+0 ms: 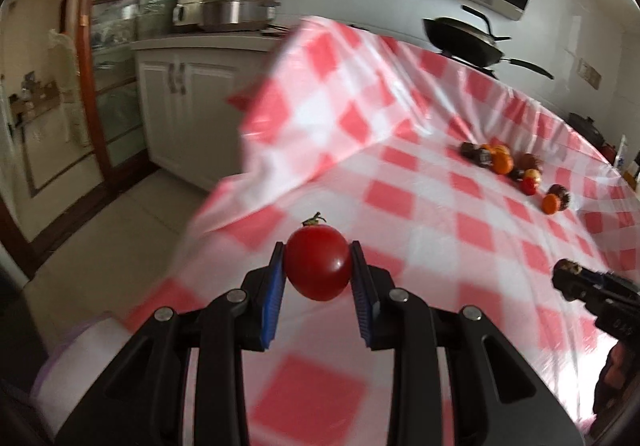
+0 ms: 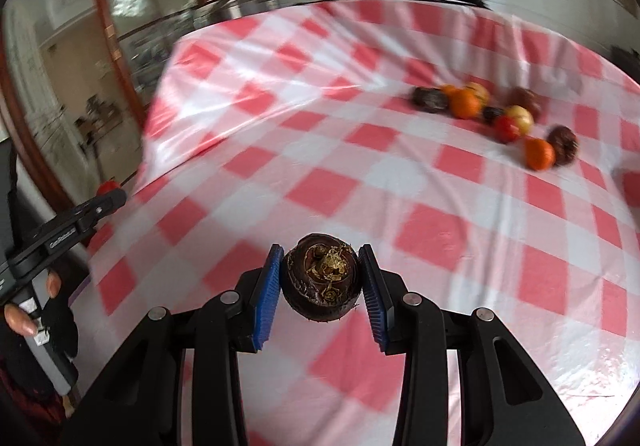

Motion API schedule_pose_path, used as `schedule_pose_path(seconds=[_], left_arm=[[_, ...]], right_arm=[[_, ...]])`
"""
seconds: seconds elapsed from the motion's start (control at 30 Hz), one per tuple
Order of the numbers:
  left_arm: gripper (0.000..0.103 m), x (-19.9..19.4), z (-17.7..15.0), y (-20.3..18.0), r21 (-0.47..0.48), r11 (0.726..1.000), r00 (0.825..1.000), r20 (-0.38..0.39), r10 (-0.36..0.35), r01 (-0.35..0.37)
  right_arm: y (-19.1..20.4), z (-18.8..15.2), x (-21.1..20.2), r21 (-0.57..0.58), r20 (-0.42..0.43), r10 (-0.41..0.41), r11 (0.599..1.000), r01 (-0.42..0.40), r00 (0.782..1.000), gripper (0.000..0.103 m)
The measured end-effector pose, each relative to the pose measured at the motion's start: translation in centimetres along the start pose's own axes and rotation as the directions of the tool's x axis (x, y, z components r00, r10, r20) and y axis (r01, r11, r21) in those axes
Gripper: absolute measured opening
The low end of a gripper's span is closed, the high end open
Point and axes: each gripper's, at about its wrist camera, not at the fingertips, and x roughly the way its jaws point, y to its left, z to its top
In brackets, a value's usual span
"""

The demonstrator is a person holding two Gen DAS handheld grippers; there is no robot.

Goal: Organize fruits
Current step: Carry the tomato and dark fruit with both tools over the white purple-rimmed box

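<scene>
Fruit is split: a small tomato (image 1: 318, 268), smooth, soft and easily bruised, sits clamped across its middle in the left gripper (image 1: 318, 272); the right gripper (image 2: 320, 278) grasps a hard, rough water chestnut (image 2: 320, 280). Other fruits (image 2: 496, 117) lie far right on the checked tablecloth (image 2: 360, 185).

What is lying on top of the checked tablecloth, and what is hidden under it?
On the tablecloth lies a loose cluster of fruits: orange, red, yellowish and dark brown ones. The tomato and the dark brown fruit are held in grippers. The cloth completely covers whatever surface is under it.
</scene>
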Motion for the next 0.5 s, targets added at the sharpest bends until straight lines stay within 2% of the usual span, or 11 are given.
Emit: schedule_pose_path(seconds=[0.13, 0.27, 0.4, 0.5], left_arm=[[0.031, -1.8, -1.4, 4.1, -0.029, 0.998, 0.998, -0.014, 0.058, -0.059], [0.031, -3.5, -3.0, 8.6, -0.101, 0.99, 0.995, -0.044, 0.094, -0.098], [0.031, -4.9, -5.5, 12.6, -0.128, 0.976, 0.983, -0.081, 0.165, -0.175], [0.031, -5.0, -7.9, 15.4, -0.169, 0.962, 0.972, -0.137, 0.191, -0.213]], right_arm=[[4.8, -0.6, -0.2, -0.118, 0.004, 0.069, 0.991, -0.068, 0.998, 0.038], [10.0, -1.5, -0.3, -0.237, -0.021, 0.165, 0.957, -0.165, 0.986, 0.038], [15.5, -3.0, 0.3, -0.342, -0.088, 0.262, 0.898, -0.276, 0.961, 0.038], [19.7, -4.4, 1.1, -0.407, -0.17, 0.322, 0.838, -0.364, 0.931, 0.038]])
